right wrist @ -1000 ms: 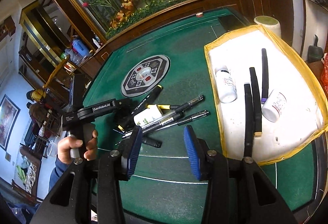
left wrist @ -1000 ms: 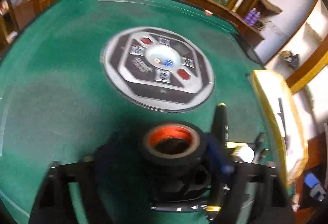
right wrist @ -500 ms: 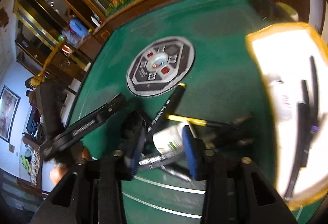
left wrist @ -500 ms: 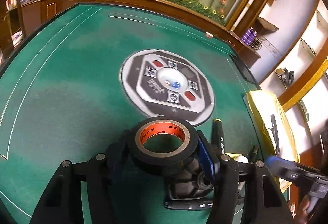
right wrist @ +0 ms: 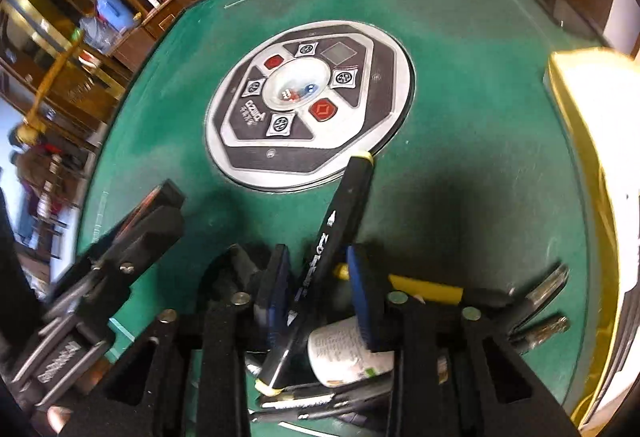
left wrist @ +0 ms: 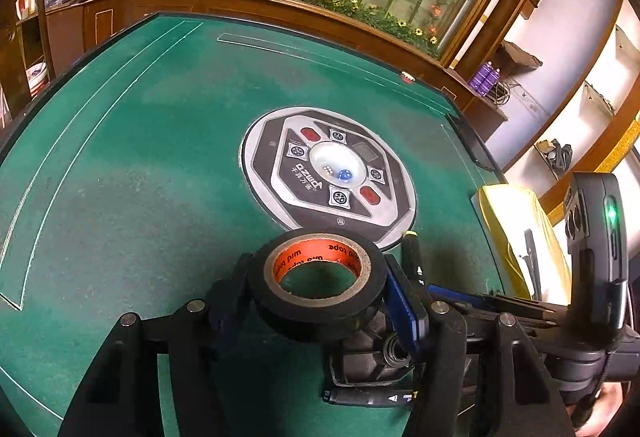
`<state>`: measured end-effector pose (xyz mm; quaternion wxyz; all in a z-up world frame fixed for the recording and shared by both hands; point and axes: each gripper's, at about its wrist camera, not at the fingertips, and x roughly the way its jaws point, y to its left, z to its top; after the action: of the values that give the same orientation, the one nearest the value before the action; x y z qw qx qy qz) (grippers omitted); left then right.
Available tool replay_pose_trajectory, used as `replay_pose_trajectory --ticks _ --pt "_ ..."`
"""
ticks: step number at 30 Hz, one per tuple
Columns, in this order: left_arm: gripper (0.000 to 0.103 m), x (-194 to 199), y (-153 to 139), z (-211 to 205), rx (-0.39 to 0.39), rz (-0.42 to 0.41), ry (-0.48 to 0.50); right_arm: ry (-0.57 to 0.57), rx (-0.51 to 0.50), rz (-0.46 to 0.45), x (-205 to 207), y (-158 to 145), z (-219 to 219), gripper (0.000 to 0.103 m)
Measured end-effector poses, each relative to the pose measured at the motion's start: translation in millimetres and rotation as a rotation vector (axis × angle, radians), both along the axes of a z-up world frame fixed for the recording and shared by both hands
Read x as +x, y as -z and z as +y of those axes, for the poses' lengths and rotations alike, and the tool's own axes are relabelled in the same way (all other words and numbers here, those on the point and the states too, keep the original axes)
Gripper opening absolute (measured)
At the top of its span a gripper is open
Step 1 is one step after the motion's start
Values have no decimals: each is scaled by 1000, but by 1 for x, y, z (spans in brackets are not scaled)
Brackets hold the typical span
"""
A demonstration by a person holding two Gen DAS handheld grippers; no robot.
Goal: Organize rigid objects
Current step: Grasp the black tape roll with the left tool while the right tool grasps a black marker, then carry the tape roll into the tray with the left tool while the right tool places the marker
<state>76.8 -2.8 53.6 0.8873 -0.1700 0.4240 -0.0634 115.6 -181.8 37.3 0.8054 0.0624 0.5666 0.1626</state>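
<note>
- Left view: left gripper point(left wrist: 320, 291) held the tape roll point(left wrist: 318, 287) between its pads, lifted off the green table point(left wrist: 120, 177), hole facing up and a little toward the camera. I saw little change from a second back: same grip, roll slightly higher. The right gripper's body had come in at the right edge.
- Right view: right gripper point(right wrist: 320, 289) had dropped from well above onto the pile beside the yellow tray point(right wrist: 572, 109). Jaws were closing, now narrow, around the marker point(right wrist: 332, 245); I couldn't tell whether the pads touched it.
- Marker's long axis ran away from the camera, far yellow-tipped end toward the round console point(right wrist: 308, 101), near end over a white bottle point(right wrist: 348, 353). I judged a pickup for the tray was imminent.
</note>
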Motion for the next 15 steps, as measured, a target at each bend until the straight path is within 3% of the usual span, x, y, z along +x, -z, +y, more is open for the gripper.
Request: replay_pose_trajectory --ticks 5,15 --pt "66 1 2 -1 9 5 -1 19 108 2 -1 1 -15 15" --pt "66 -2 0 -10 30 -27 26 17 357 -121 -48 -42 -52 14"
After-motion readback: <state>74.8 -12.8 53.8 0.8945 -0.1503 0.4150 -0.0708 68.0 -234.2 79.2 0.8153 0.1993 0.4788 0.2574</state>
